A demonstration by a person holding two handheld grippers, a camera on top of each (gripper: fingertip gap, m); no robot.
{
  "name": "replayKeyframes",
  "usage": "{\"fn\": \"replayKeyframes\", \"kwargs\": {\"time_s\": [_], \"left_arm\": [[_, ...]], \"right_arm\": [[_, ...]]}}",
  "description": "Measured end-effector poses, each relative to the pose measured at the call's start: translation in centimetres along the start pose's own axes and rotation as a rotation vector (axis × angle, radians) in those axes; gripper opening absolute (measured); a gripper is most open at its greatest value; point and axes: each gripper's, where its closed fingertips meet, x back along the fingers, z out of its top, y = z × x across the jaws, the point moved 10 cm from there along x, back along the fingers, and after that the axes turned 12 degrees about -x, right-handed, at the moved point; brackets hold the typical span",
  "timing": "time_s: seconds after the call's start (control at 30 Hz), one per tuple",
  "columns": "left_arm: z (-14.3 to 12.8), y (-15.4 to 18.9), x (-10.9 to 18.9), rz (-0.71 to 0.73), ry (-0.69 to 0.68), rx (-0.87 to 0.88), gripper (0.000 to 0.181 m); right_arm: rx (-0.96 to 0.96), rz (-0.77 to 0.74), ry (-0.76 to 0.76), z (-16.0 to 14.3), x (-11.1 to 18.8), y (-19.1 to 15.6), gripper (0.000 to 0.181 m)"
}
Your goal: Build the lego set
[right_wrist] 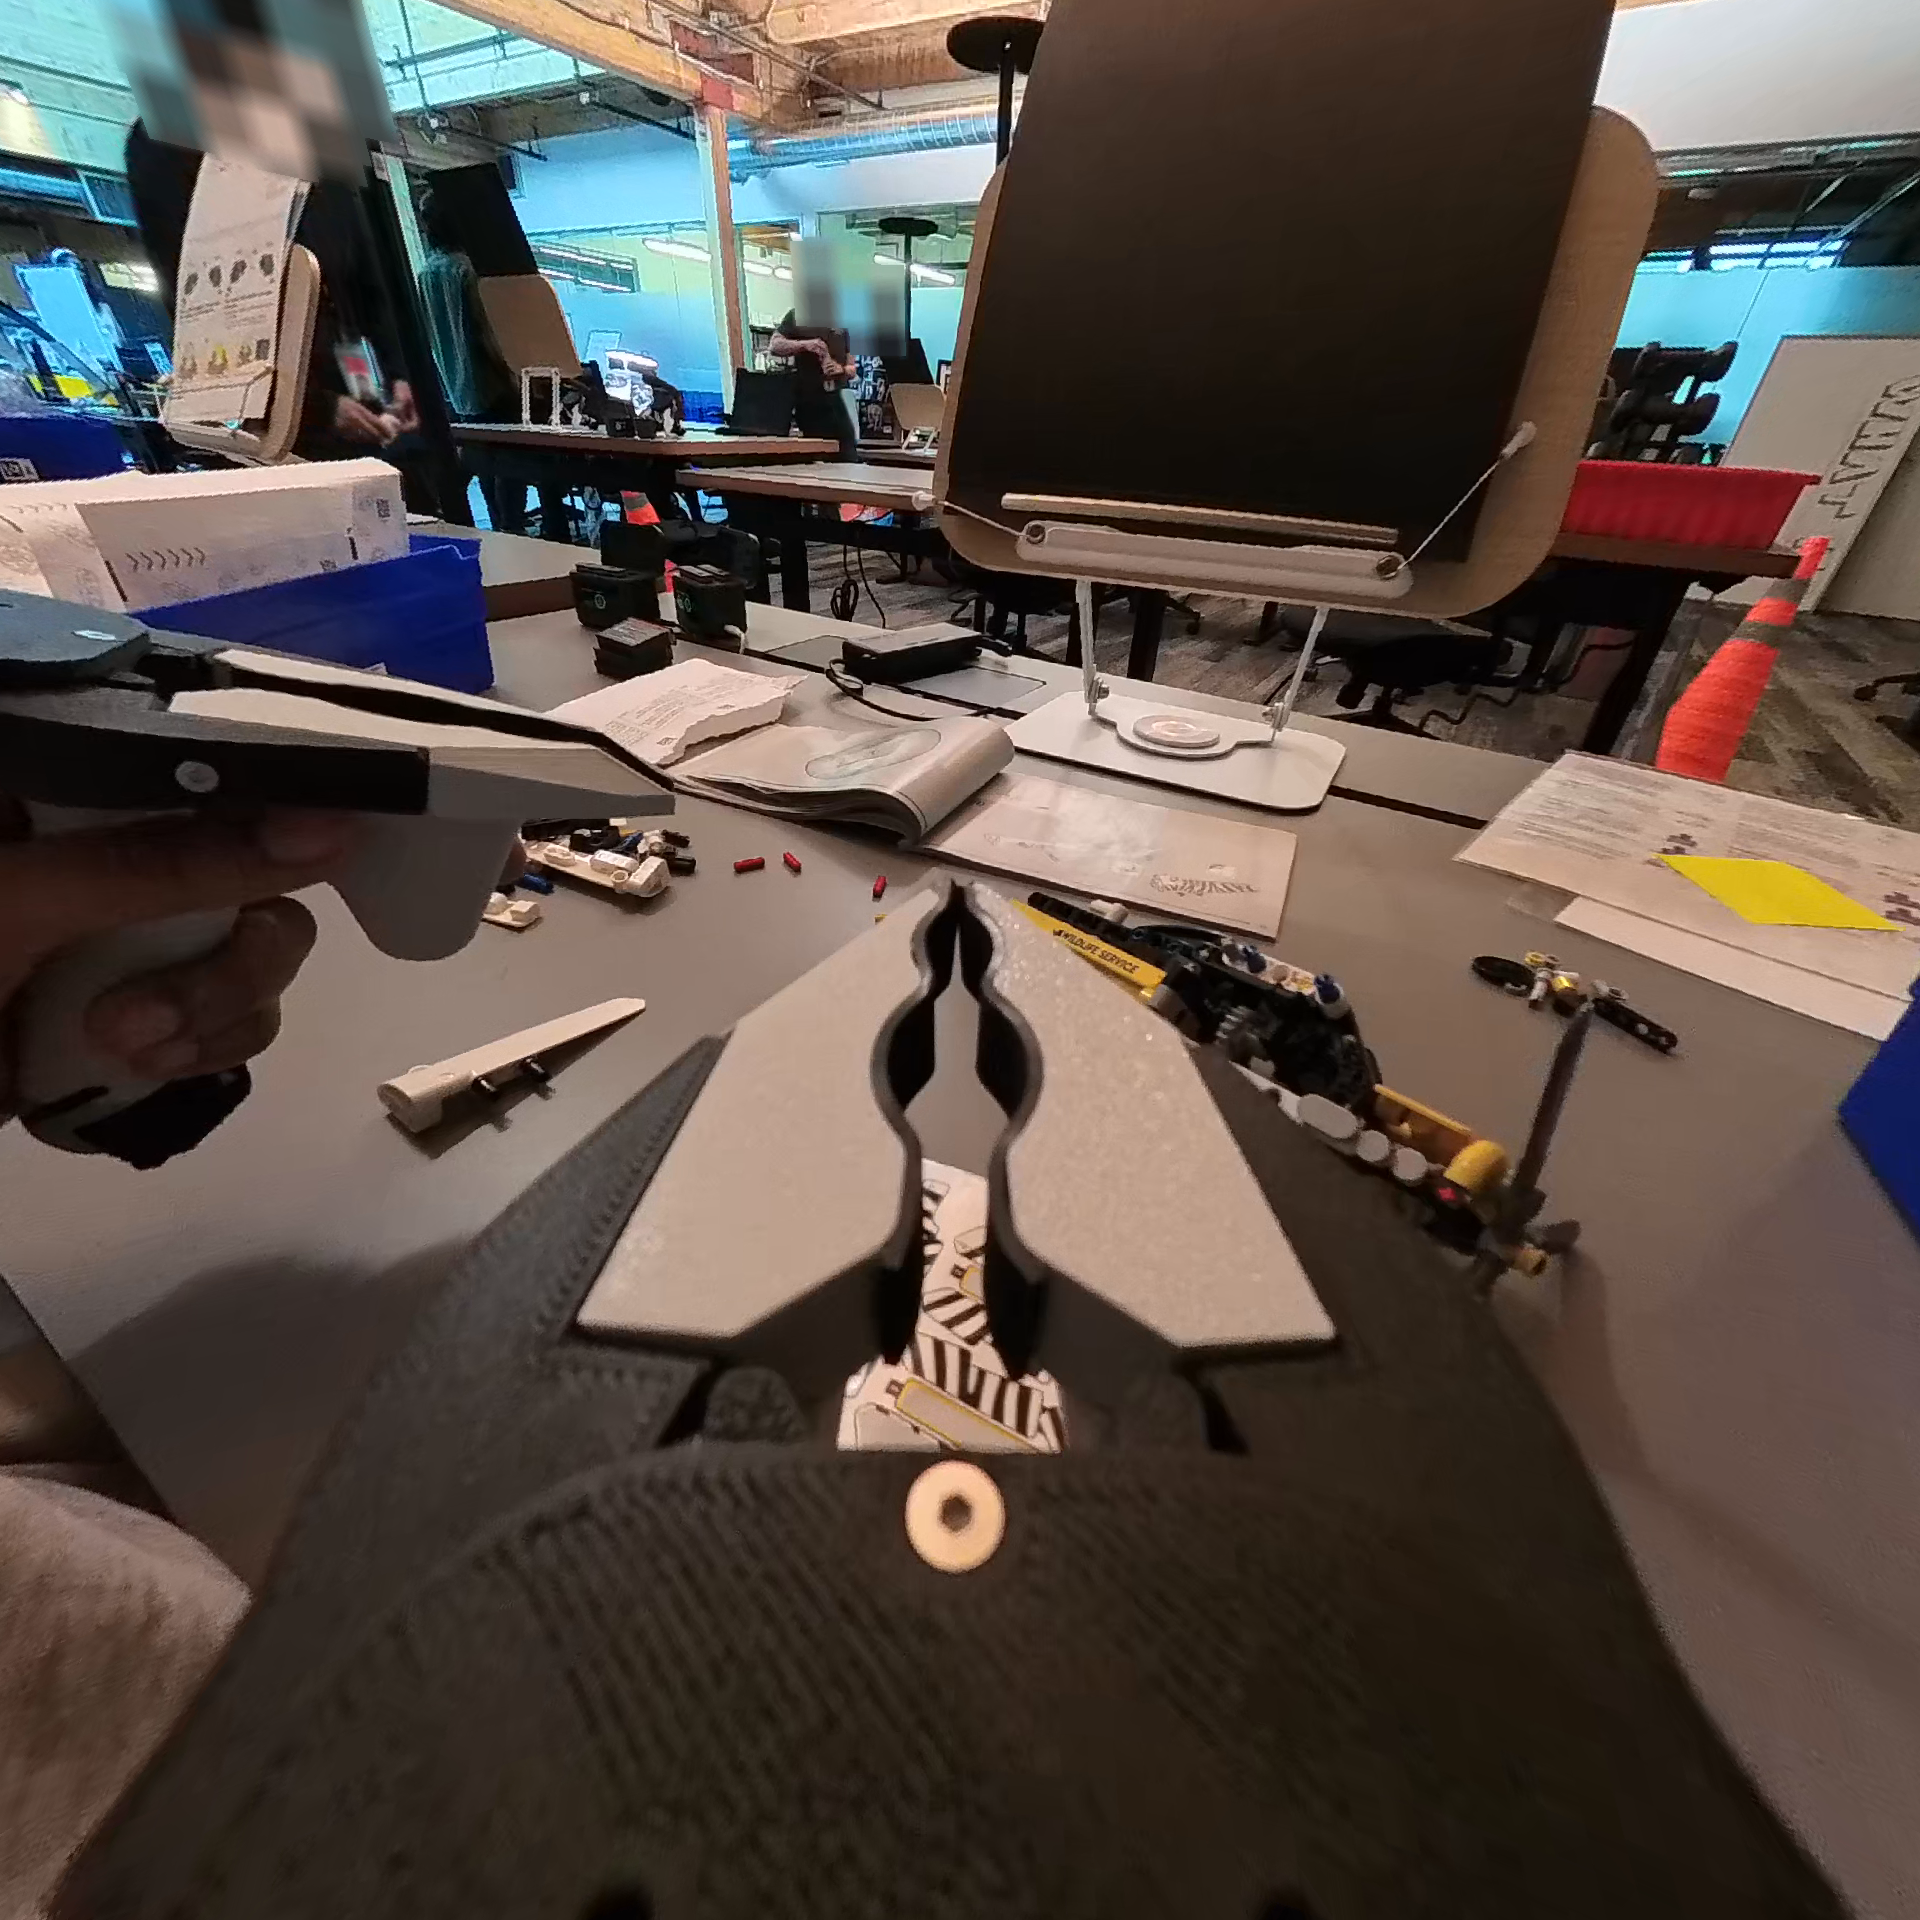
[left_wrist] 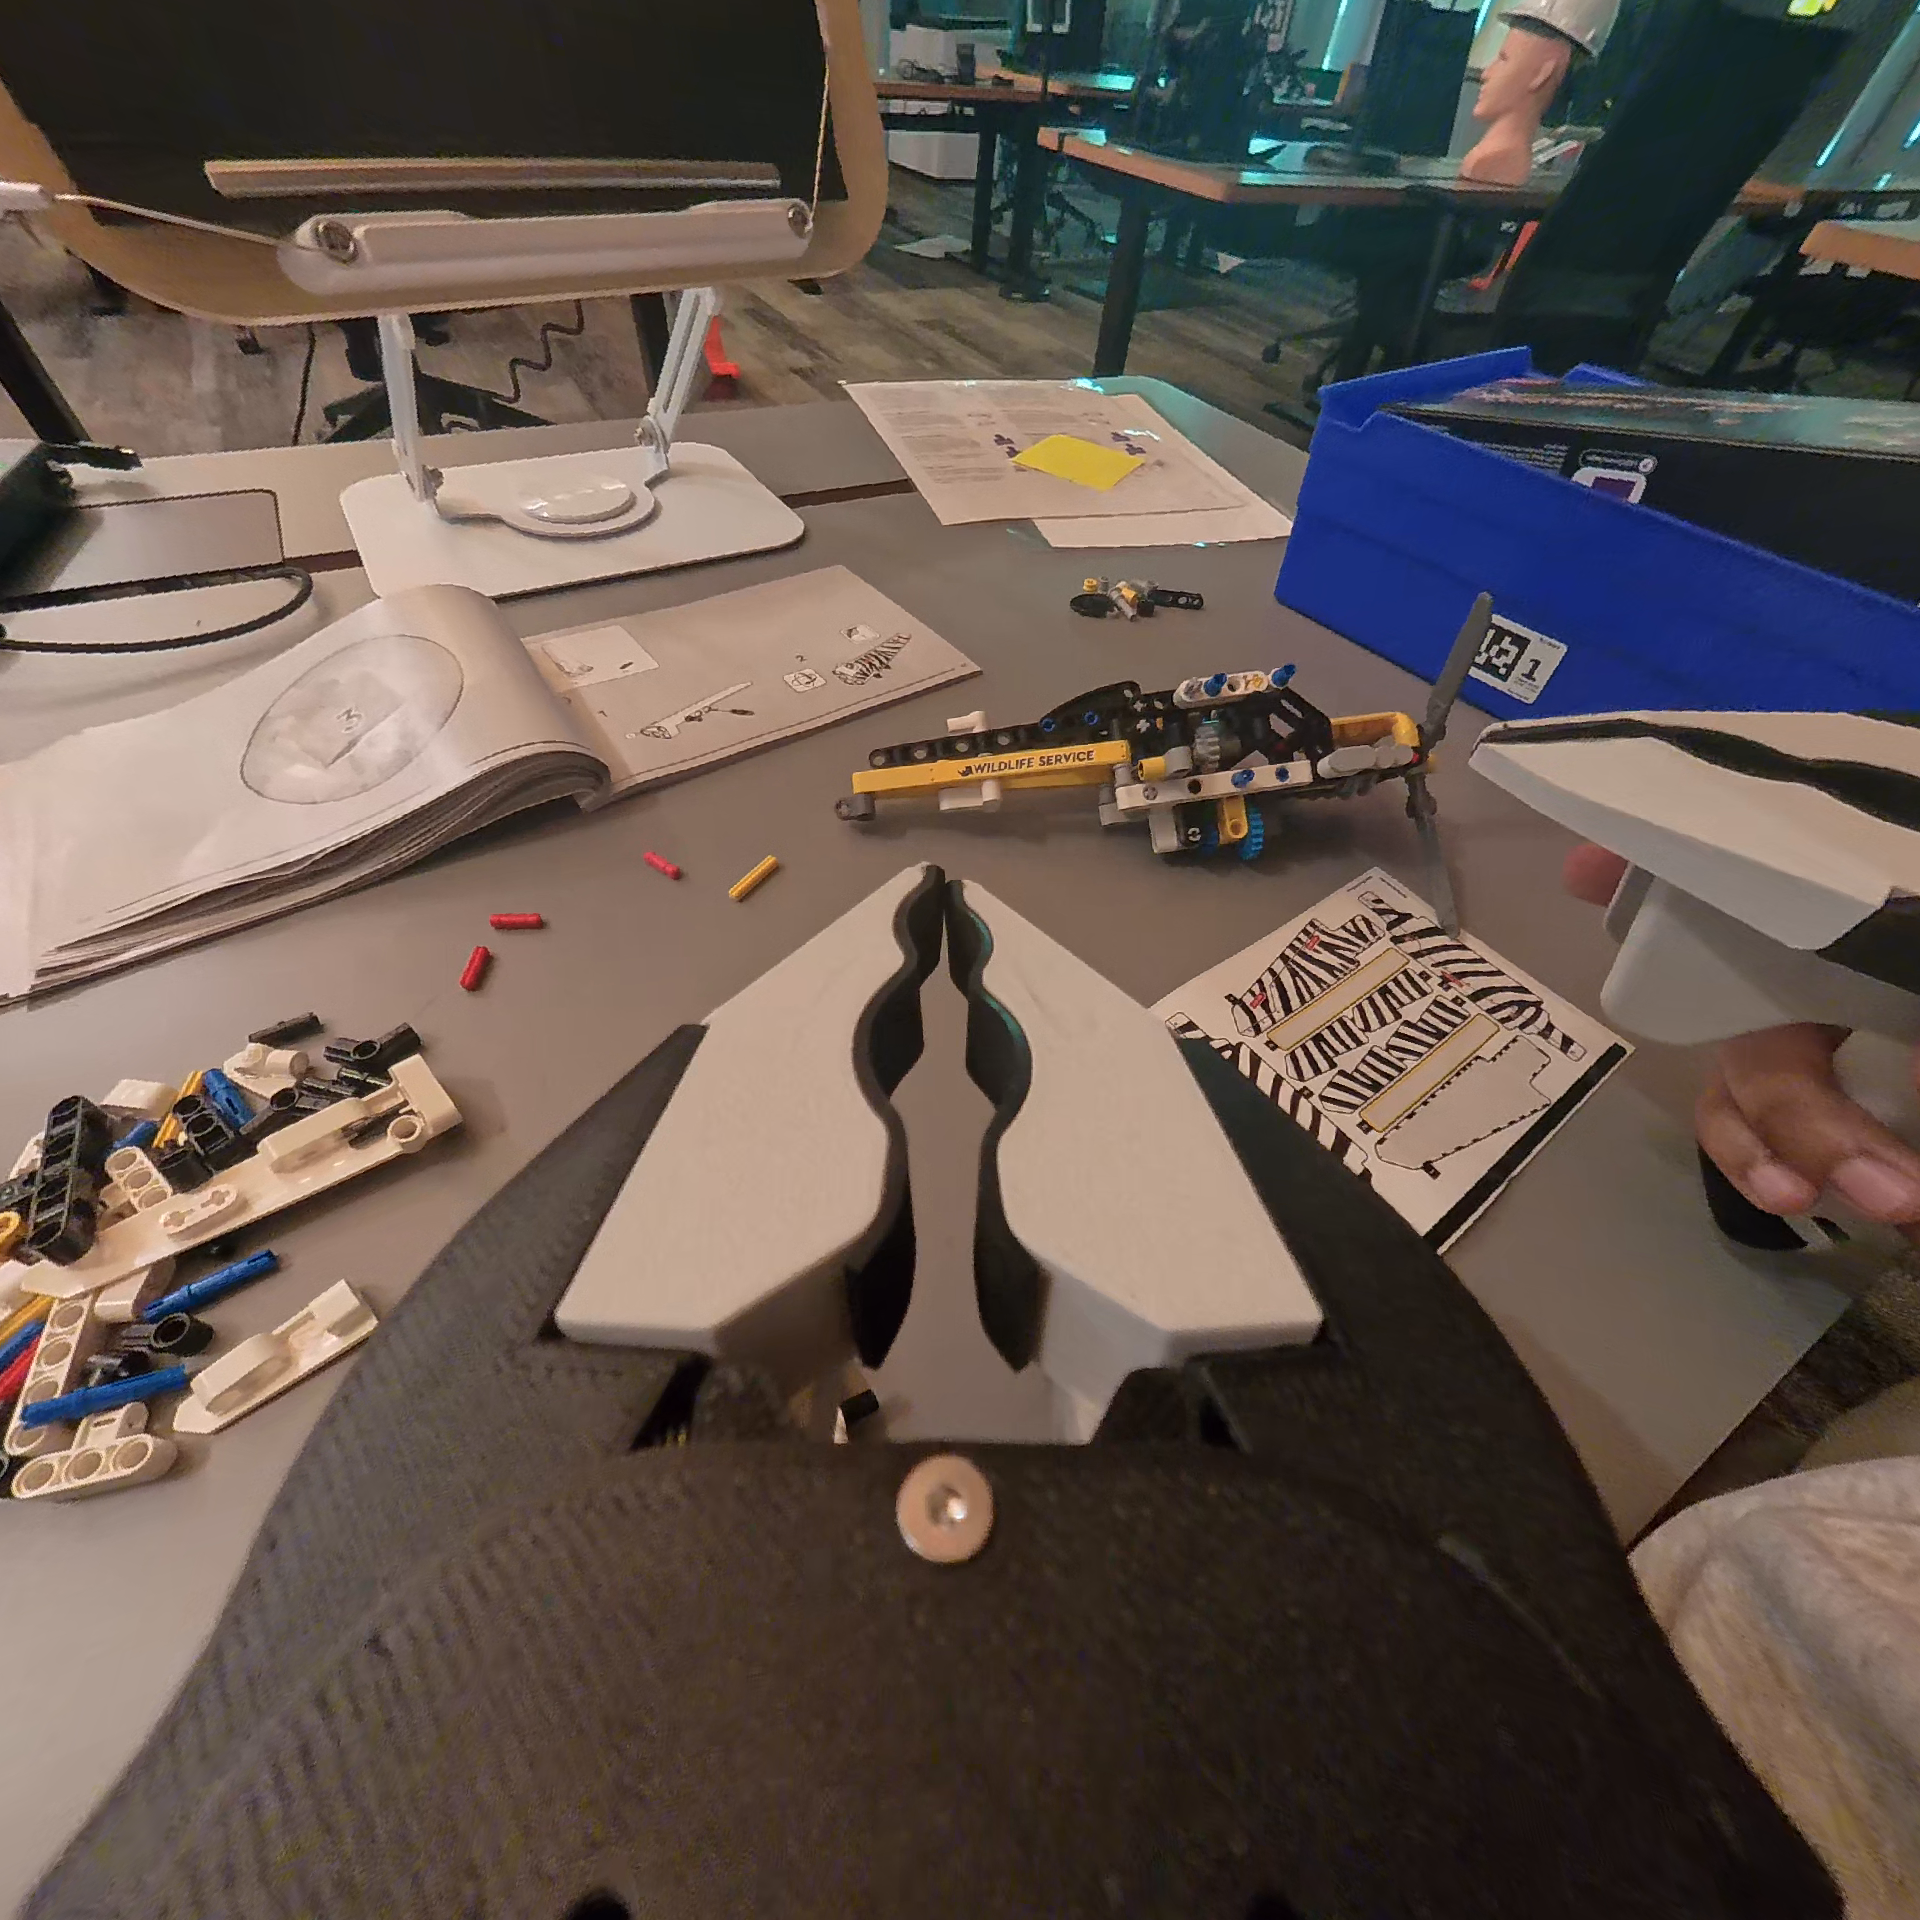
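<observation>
A partly built black, yellow and grey lego plane with a grey propeller lies on the grey table; it also shows in the right wrist view. My left gripper is shut and empty, held above the table short of the plane. My right gripper is shut and empty, above a zebra-striped sticker sheet, which also shows in the left wrist view. A pile of loose lego parts lies at the left. A white wing piece with black pins lies alone on the table.
An open instruction booklet lies behind the parts. Red pins and a yellow axle are scattered. A small parts cluster, papers with a yellow note, a blue bin and a tablet stand sit farther back. Spacing between my two grippers at the tips: around 11 centimeters.
</observation>
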Motion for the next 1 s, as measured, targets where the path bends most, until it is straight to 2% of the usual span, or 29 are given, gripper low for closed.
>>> {"fn": "replayKeyframes", "kwargs": {"time_s": [0.33,1.0], "left_arm": [[-0.07,-0.05,-0.15,-0.01,0.0,0.011,0.0],[-0.24,-0.1,-0.19,-0.011,-0.003,0.025,0.0]], "right_arm": [[-0.144,-0.055,0.028,0.63,0.01,0.49,0.0],[-0.064,-0.079,-0.02,0.15,-0.11,0.27,0.0]]}}
